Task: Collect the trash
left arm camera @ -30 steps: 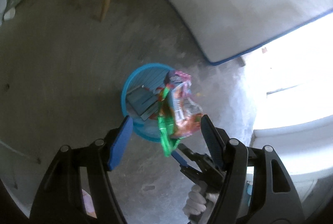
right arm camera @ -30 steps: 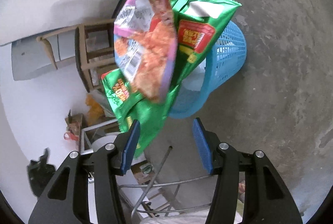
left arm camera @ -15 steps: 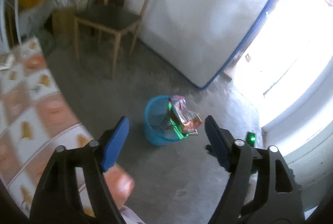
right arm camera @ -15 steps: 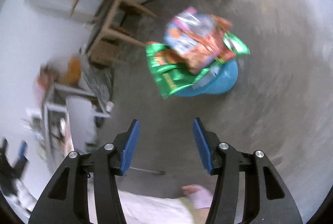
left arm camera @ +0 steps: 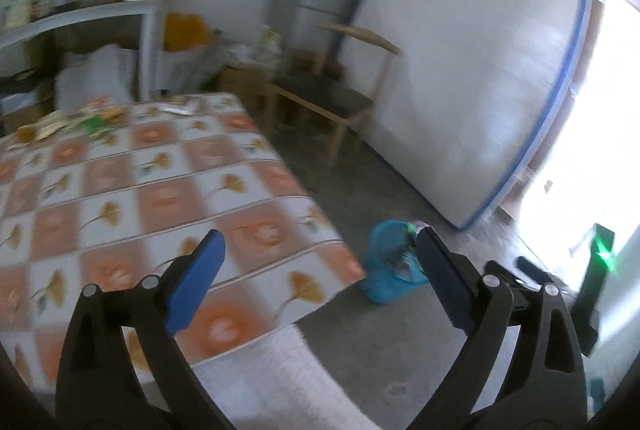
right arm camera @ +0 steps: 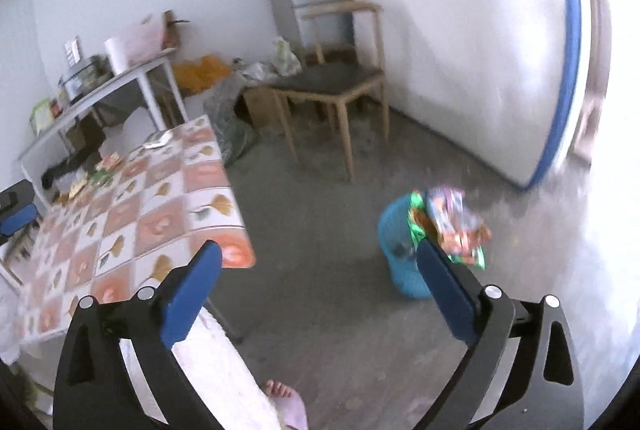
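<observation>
Snack wrappers [right arm camera: 452, 226] stick out of blue bin [right arm camera: 400, 270] on floor, just past right gripper's [right arm camera: 316, 284] right finger. Light, crinkly, slippery film; likely best pinched at a flat edge. More wrappers [left arm camera: 80, 120] far across table [left arm camera: 160, 198]. Left gripper [left arm camera: 320, 280] & right just opened wide, both empty. Chair [right arm camera: 332, 86] beyond bin; table edge blocks reach.

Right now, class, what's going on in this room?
A person is clearing snack wrappers. Both grippers, left and right, hold nothing; their jaws have just been opening. The wrappers sit on the blue bin on the floor. More litter lies on the table's far end.
</observation>
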{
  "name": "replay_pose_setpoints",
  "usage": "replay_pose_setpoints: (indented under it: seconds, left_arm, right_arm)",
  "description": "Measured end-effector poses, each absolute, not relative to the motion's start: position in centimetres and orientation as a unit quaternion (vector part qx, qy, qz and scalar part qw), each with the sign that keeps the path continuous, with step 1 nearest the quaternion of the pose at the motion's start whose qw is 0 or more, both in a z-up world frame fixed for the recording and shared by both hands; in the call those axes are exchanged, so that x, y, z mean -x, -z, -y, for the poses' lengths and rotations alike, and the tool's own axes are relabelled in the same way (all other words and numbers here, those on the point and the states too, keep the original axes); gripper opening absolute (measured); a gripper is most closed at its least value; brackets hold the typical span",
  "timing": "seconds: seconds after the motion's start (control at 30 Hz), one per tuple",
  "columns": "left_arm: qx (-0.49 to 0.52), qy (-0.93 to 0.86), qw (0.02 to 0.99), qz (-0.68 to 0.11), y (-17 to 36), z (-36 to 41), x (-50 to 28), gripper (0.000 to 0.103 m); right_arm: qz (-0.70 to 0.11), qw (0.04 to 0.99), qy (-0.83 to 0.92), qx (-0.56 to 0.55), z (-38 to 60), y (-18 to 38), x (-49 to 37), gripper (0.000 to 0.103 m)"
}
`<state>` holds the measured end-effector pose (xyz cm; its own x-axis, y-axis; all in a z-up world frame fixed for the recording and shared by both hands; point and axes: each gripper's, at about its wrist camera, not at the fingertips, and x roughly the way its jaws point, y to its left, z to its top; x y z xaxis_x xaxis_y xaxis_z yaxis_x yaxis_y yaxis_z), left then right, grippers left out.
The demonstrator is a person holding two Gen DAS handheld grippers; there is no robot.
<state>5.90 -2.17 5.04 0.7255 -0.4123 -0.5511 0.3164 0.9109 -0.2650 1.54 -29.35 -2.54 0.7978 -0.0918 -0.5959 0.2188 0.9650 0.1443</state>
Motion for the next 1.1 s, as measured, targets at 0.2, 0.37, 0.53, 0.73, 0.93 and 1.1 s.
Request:
replay_pose_setpoints:
  seconds: [0.2,0.37,0.53,0.73,0.93,1.1]
  left_arm:
    - [0.097,0.102,0.933,-0.33,-3.1,-1.5,-3.2,0.094]
    - [0.106,0.056,0.928,-0.354,-1.5,-3.5,-2.2,0.094]
    - [0.1,0.028,0.92,-0.378,-0.4,-4.6,-2.3,0.094]
    - [0.079,-0.017,0.926,-0.37,0.0,-5.1,-3.0,0.094]
    - [0.039,-0.048,0.941,-0.332,-0.9,-4.8,-2.6,0.095]
    - [0.029,-0.052,0.941,-0.332,-1.2,-4.7,-2.9,0.094]
  right_arm:
    - [-0.321,0.946,0.026,-0.033,22.8,1.0,-3.0,0.096]
    - [-0.327,0.945,0.002,-0.021,19.8,0.3,-3.7,0.096]
    - [-0.33,0.944,0.002,-0.021,18.4,0.0,-3.9,0.096]
    - [-0.344,0.939,0.016,-0.014,18.1,0.9,-4.4,0.096]
    - [-0.346,0.938,0.023,-0.012,18.5,1.0,-5.2,0.096]
    - [-0.341,0.94,0.022,-0.011,18.4,1.1,-5.5,0.096]
